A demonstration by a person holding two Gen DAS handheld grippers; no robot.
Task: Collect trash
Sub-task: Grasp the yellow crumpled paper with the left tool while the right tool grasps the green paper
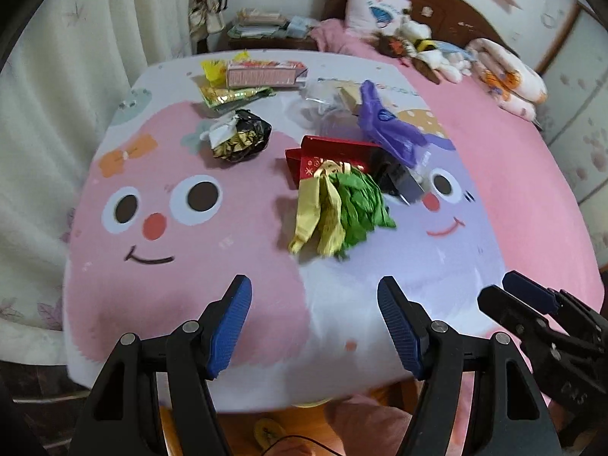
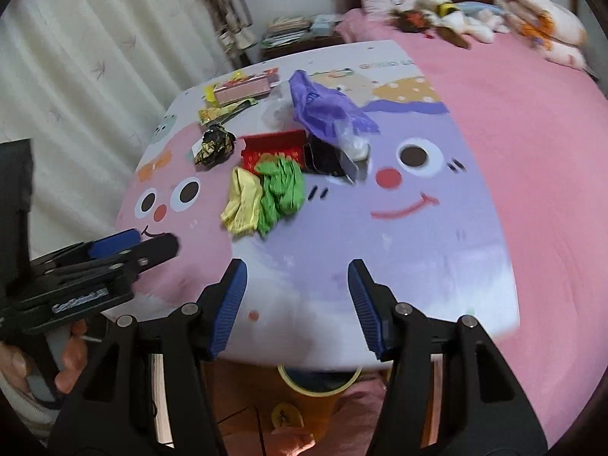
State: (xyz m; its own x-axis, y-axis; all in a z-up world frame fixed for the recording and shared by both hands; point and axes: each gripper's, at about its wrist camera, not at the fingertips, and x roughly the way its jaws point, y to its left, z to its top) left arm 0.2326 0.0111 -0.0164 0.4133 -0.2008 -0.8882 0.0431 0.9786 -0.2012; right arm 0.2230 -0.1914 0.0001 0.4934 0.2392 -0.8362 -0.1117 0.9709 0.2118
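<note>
- Trash lies in a loose heap on the bed (image 1: 532, 197), on the cartoon-face sheet, well ahead of both grippers.
- Purple bag (image 1: 383, 125) — the biggest piece, draped at the far side of the heap; it looks thin, light and floppy, so a pinch on any raised fold should lift it, though it may drag neighbours along.
- Red box (image 1: 334, 152) sits at the middle, partly under the ribbons; likely stiff card, best taken by an open edge.
- Pink box (image 1: 262, 74) lies at the far edge beside yellow wrappers (image 1: 224, 91); light and rigid by the look of it.
- Green paper (image 1: 361, 205) and gold ribbon (image 1: 319, 205) lie nearest, touching each other — soft, crinkly, easy to bunch; a grip on the thick middle seems safest.
- Foil wad (image 1: 241, 136) sits apart to the left; crumpled and probably slippery, so it wants a squeeze across its bulk.
- Left gripper (image 1: 314, 326) hovers over the near edge, jaws spread wide, holding nothing.
- Right gripper (image 2: 297, 306) is likewise spread and empty, just beside the left.
- A bin seems to stand below the bed edge; little of it shows.
</note>
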